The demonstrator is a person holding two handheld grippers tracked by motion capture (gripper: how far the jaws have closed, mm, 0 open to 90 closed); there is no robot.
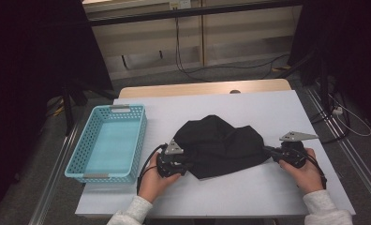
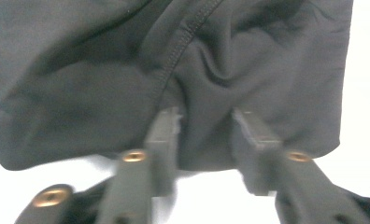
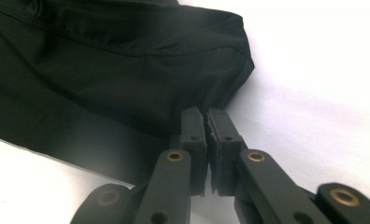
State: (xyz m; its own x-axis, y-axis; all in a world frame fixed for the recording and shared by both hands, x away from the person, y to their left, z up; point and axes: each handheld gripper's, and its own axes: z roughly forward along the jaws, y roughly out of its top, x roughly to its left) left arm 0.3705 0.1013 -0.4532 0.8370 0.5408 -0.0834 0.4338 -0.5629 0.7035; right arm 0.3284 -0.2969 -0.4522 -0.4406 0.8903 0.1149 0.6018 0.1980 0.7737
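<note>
A black garment point(image 1: 216, 143) lies bunched in the middle of the white table point(image 1: 249, 197). My left gripper point(image 1: 187, 161) is at its near left edge. In the left gripper view its jaws point(image 2: 206, 116) stand apart on the cloth point(image 2: 103, 70), with a puckered fold and a seam between the tips. My right gripper point(image 1: 268, 150) is at the garment's right corner. There the right gripper view has the jaws point(image 3: 205, 114) pressed together on the edge of the dark fabric point(image 3: 103, 60).
A light blue plastic basket point(image 1: 76, 159) stands at the table's left side, with nothing visible in it. White tabletop lies bare in front of the garment and to its right. Cables run across the floor beyond the table's far edge.
</note>
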